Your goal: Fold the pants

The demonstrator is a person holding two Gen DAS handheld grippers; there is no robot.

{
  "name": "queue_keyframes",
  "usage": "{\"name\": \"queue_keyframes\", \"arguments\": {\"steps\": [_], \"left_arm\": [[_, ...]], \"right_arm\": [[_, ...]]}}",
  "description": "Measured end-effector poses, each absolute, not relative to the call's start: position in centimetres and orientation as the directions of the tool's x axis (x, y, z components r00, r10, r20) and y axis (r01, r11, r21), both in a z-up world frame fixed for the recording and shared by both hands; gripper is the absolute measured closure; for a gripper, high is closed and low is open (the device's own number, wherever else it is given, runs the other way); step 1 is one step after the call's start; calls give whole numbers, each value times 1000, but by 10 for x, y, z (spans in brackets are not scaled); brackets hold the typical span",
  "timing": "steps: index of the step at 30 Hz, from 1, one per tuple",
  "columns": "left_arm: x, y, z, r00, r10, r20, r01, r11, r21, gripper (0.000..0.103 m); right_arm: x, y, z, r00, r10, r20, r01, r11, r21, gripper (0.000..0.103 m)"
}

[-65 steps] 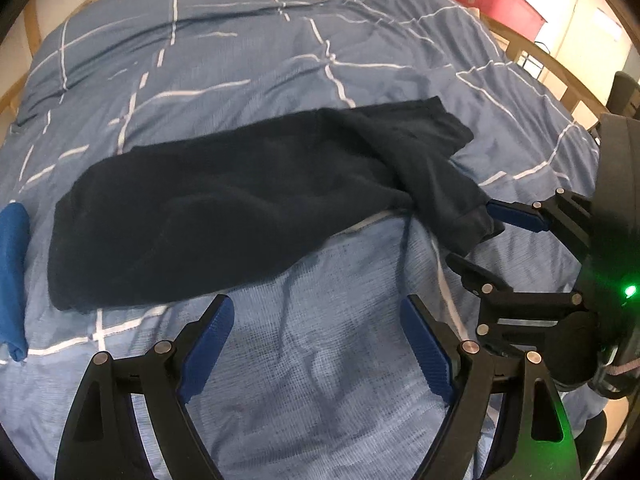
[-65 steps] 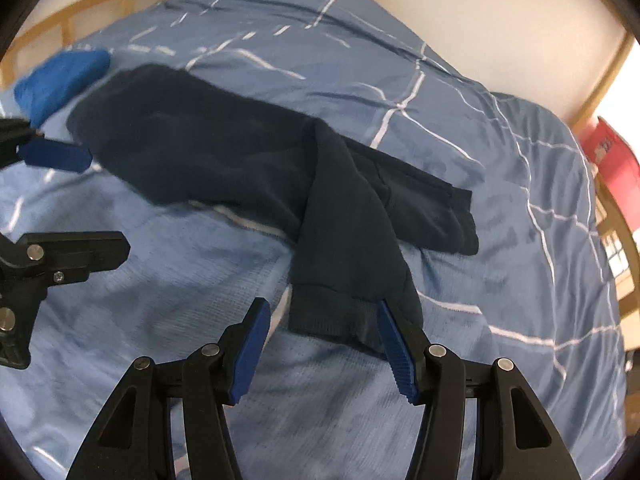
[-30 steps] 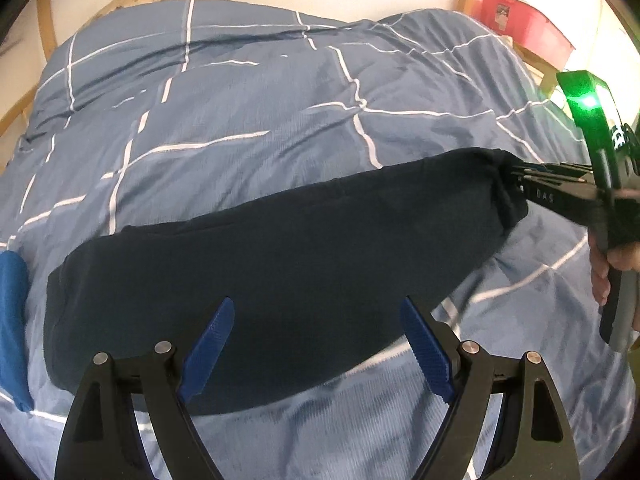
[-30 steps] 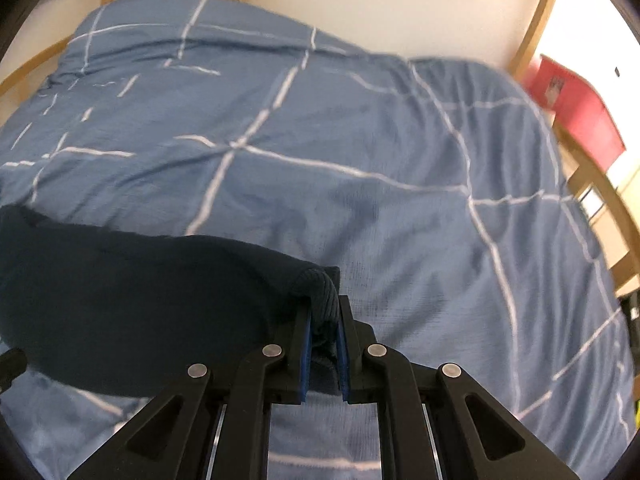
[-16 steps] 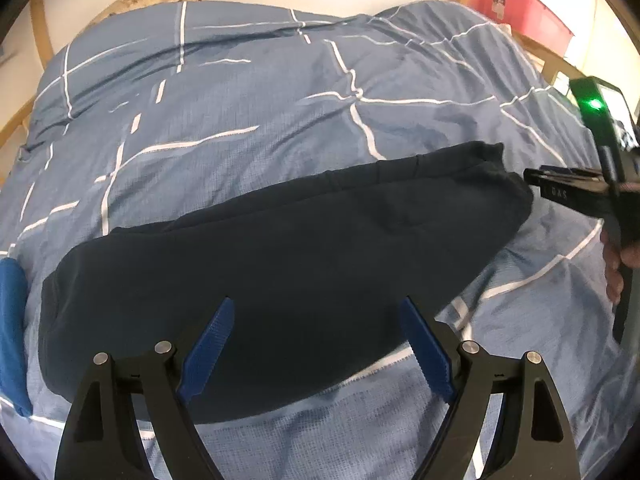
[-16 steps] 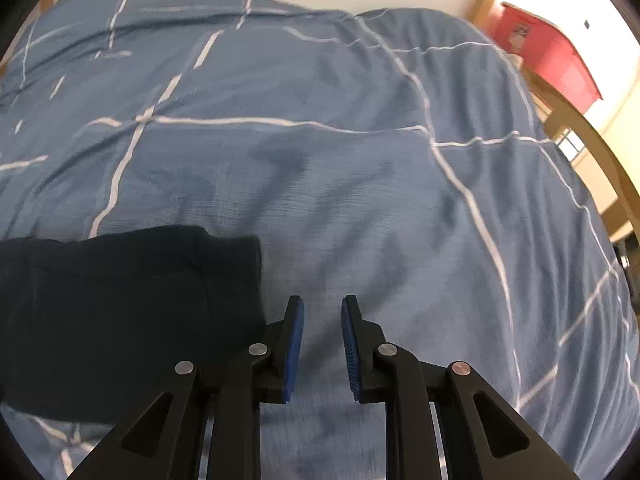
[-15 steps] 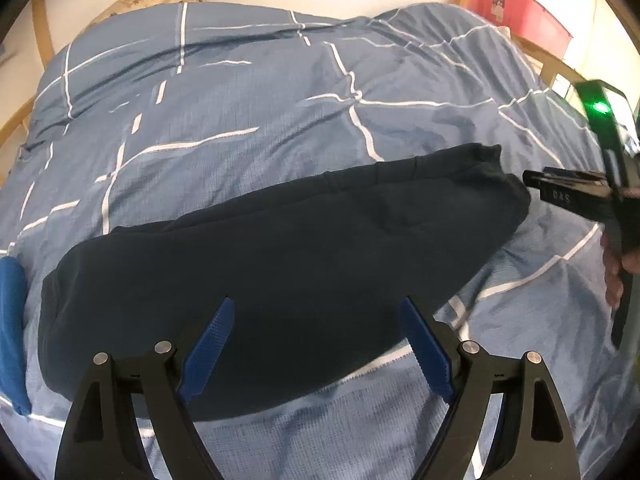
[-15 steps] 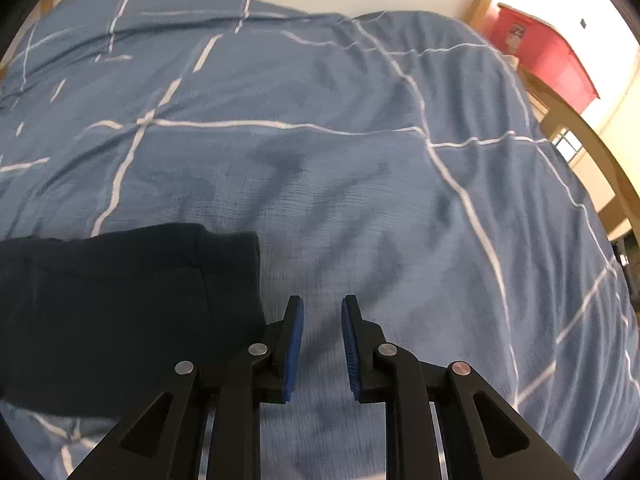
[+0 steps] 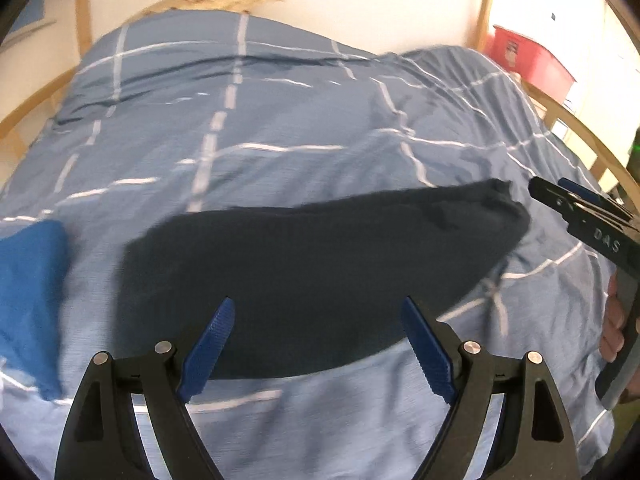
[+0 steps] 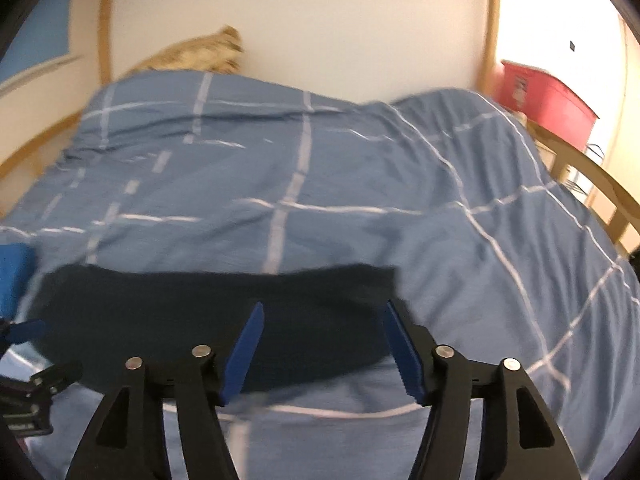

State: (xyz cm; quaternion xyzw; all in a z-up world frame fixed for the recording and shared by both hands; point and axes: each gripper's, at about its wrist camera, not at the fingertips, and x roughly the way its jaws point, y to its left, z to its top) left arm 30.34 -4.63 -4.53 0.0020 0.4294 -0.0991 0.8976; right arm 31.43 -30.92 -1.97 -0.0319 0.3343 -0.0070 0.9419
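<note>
While the dark knit pants (image 9: 320, 272) lie folded in one long soft band on the blue checked duvet (image 9: 280, 128), we hold our left gripper (image 9: 316, 344) wide apart and empty, our right gripper (image 10: 320, 344) opening, nothing between its jaws.

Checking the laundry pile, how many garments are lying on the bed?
2: the dark pants flat mid-bed, and a bright blue garment at the left edge, partly cut off. Others may lie outside the frame.

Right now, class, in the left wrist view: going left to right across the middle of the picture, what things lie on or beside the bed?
Bright blue cloth → dark pants → right gripper → hand holding it.
</note>
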Motion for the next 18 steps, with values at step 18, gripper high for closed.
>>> {"name": "queue_keyframes", "arguments": {"steps": [18], "left_arm": [[346, 101, -77, 652, -178, -737, 91, 983, -157, 21]], "right_arm": [[333, -122, -57, 775, 115, -622, -170, 985, -29, 39]]}}
